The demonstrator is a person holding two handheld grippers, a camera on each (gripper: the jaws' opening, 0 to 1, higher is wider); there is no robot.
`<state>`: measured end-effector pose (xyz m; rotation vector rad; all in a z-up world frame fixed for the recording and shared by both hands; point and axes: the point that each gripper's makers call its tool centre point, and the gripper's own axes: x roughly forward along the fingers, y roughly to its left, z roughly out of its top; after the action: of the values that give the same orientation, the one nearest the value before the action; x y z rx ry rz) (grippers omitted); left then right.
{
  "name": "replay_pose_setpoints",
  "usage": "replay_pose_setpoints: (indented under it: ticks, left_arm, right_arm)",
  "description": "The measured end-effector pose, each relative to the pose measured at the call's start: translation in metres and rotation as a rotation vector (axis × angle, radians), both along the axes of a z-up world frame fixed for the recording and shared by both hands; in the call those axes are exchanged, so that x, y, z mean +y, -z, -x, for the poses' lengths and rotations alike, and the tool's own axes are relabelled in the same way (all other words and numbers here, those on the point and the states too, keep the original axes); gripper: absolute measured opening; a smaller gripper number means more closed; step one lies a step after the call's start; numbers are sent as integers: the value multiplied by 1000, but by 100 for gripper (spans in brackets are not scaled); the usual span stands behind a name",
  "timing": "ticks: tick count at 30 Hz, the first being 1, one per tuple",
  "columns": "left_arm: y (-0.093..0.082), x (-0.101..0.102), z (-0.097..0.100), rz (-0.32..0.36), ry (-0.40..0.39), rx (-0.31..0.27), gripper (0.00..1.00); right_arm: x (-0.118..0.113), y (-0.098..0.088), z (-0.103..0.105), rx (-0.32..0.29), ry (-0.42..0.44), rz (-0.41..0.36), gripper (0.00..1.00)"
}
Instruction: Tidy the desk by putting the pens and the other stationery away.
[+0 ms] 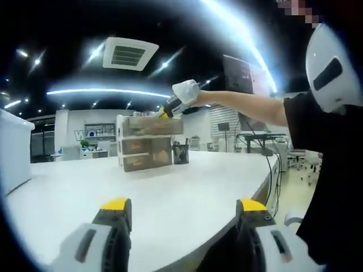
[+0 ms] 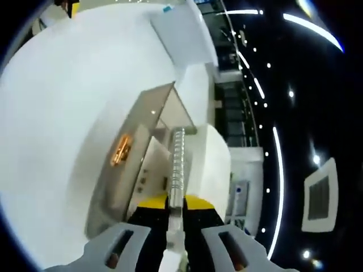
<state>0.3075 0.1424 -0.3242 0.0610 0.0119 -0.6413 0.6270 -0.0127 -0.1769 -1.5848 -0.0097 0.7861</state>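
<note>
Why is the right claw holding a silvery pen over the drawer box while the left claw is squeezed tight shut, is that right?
Not quite. The left claw is open, its two yellow-tipped jaws standing wide apart above the white desk, as the left gripper view shows. The rest holds: the right claw grips a silvery pen over the drawer box.

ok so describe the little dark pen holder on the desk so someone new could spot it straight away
In the left gripper view, start from the white desk and find the stack of clear drawers near its far side. The pen holder stands against the stack's right side. It is the small dark cup, far lower than the pale, see-through drawers.
</note>
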Motion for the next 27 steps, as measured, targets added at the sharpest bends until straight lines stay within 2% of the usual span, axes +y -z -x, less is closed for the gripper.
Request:
replay_pose_setpoints:
  ticks: [3, 6, 11, 13, 19, 21, 24, 27]
  left_arm:
    - [-2, -3, 2, -10, 7, -4, 74]
    - [-2, -4, 2, -14, 11, -4, 73]
    - [1, -8, 3, -17, 19, 4, 73]
    - [0, -10, 3, -16, 23, 3, 73]
    - [-5, -13, 3, -11, 30, -6, 73]
    - [-6, -14, 4, -9, 32, -6, 73]
    - [-7, -15, 4, -6, 35, -7, 73]
    - [-11, -17, 5, 9, 45, -5, 73]
  right_arm:
    - [-4, 1, 1, 39, 14, -16, 10]
    - [-12, -2, 3, 52, 23, -22, 15]
    - [-27, -8, 8, 45, 41, -15, 19]
    - [-36, -19, 7, 12, 51, -27, 16]
    - [-44, -36, 30, -1, 58, -159, 17]
    - [-49, -43, 38, -12, 62, -225, 17]
    - [-54, -39, 63, -18, 66, -287, 16]
    - [-69, -34, 78, -33, 103, -347, 17]
